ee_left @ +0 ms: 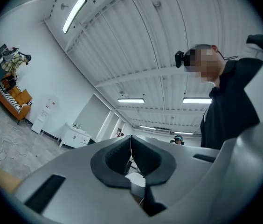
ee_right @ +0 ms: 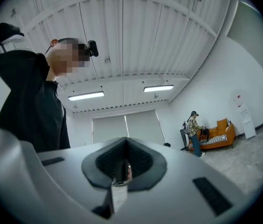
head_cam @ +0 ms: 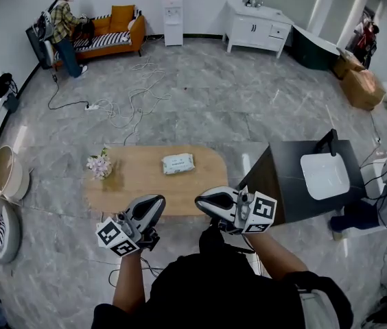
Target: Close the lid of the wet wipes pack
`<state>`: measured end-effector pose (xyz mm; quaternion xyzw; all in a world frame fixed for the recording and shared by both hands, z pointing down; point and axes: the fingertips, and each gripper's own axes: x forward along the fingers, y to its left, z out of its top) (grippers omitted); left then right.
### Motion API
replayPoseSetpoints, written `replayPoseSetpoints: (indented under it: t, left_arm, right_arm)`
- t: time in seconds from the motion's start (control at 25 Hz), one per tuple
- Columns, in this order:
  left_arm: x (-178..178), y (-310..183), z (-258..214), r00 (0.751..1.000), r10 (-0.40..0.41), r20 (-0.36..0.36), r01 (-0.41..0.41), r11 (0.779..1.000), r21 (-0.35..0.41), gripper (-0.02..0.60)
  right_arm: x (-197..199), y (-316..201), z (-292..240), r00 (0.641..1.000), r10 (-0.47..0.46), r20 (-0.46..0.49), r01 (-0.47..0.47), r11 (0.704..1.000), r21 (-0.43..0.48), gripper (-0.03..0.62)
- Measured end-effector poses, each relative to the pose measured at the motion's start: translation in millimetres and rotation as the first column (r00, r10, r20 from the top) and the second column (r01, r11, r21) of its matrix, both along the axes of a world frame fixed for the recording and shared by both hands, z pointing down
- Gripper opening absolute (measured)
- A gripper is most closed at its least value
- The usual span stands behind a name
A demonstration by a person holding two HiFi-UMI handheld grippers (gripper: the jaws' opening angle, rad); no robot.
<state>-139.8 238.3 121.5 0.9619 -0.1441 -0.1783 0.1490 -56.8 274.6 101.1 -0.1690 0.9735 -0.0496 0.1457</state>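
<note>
With the left tool (head_cam: 149, 208) and right tool (head_cam: 215, 199) both pinched shut and empty at lower centre, I'd lower one flat onto the wet wipes pack (head_cam: 178, 163) mid-frame on the worktop (head_cam: 132, 185), pressing evenly.

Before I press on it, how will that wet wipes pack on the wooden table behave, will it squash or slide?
The wet wipes pack looks like a soft, pillowy pouch, so it will probably give under pressure. It lies flat on the smooth table, so tipping seems unlikely, though it may slide.
</note>
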Motion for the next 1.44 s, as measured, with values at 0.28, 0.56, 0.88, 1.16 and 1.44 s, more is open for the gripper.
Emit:
replayPoseSetpoints:
  t: [0.28, 0.56, 0.88, 1.16, 1.44]
  left_arm:
    - [13.9, 63.2, 33.8, 0.996, 0.069, 0.064, -0.068, 0.997, -0.02, 0.017]
    - [26.8, 105.9, 5.3, 0.995, 0.029, 0.096, -0.032, 0.999, 0.032, 0.017]
    - [73.7, 155.2, 8.6, 0.99, 0.026, 0.135, -0.029, 0.999, 0.019, 0.017]
    - [93.7, 173.1, 21.3, 0.986, 0.022, 0.163, -0.025, 1.0, 0.011, 0.017]
    - [104.5, 162.3, 24.6, 0.983, -0.014, 0.183, 0.008, 0.999, 0.033, 0.017]
  right_arm:
    - [-18.8, 51.2, 18.5, 0.999, 0.02, -0.039, -0.022, 0.997, -0.071, 0.011]
    - [-8.6, 80.1, 11.2, 0.999, -0.007, -0.036, 0.006, 0.999, -0.042, 0.009]
    - [44.1, 113.4, 16.9, 1.0, 0.021, -0.007, -0.021, 0.999, -0.044, 0.009]
    - [56.8, 125.1, 34.0, 0.998, 0.013, -0.056, -0.015, 0.999, -0.038, 0.009]
    - [67.4, 109.5, 31.5, 0.998, -0.01, -0.07, 0.01, 1.0, 0.002, 0.009]
